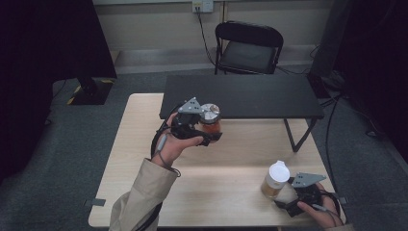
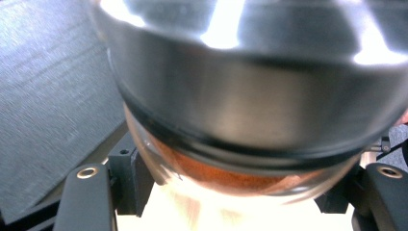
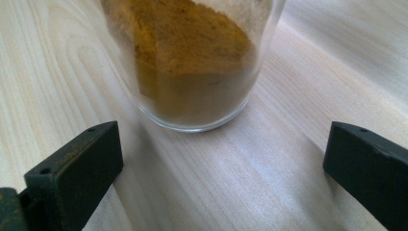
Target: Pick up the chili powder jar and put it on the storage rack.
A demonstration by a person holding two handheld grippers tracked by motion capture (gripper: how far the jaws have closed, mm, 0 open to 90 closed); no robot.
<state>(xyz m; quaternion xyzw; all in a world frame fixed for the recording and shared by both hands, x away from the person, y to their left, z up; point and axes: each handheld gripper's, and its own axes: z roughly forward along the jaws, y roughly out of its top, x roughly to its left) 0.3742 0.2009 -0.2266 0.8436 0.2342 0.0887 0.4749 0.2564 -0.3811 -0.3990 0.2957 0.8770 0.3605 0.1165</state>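
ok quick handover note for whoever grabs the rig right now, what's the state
Left gripper: shut on the silver-lidded jar of reddish powder, held above the wooden table near the black shelf.
Right gripper: open, fingers apart, just short of the white-lidded jar of yellow powder standing on the table.
Done: first jar picked up.
Left: probably place it, then grasp the second.

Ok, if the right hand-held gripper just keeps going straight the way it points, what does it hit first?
The right hand-held gripper is open and aimed at the glass jar of yellow-brown powder standing on the wooden table. It would likely meet that jar's base first, going in between the jaws; the gap looks short.
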